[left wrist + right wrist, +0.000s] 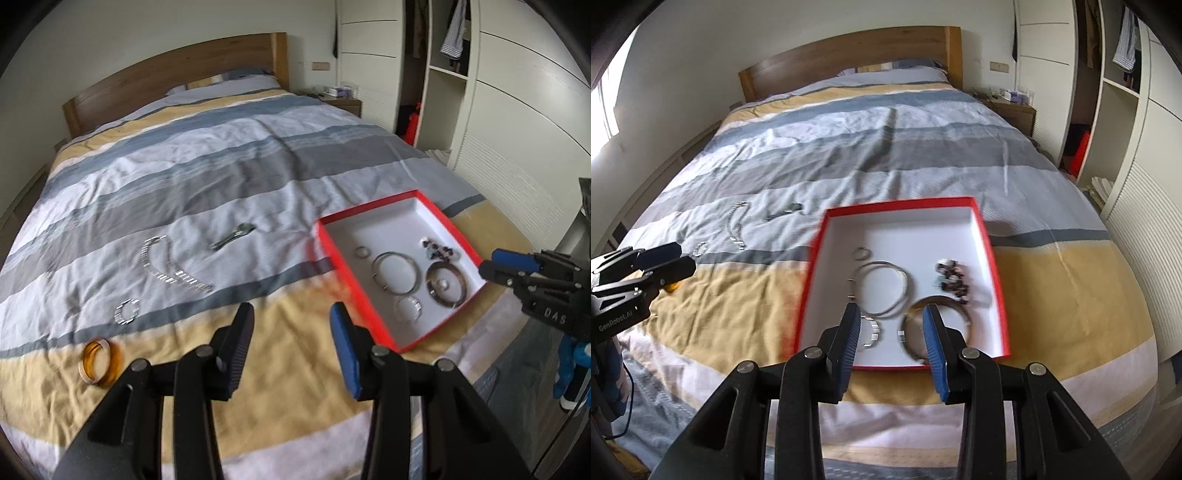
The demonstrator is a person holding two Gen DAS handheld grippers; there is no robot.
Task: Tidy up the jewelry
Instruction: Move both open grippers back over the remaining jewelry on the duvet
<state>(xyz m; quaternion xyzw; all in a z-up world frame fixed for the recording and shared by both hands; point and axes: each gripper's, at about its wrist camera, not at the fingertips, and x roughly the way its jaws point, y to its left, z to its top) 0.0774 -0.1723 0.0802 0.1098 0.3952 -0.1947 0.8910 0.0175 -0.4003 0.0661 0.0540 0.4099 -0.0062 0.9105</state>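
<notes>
Right now you are holding both claws above the bed [258, 155], each tilting down toward the striped cover. Your left claw [291, 325] is hanging over the yellow stripe with its jaws partly apart and nothing between them; your right claw [890, 325] is hovering over the near end of the red box [991, 251], jaws likewise partly apart and gripping nothing. Inside the box are lying a large thin hoop [882, 291], a dark bangle [964, 314], a small ring [862, 253], a silver link bracelet [873, 330] and a beaded cluster [951, 278]. Out on the cover are resting a silver chain [166, 269], a small link bracelet [127, 311], an amber bangle [99, 362] and a metal clasp piece [232, 236].
</notes>
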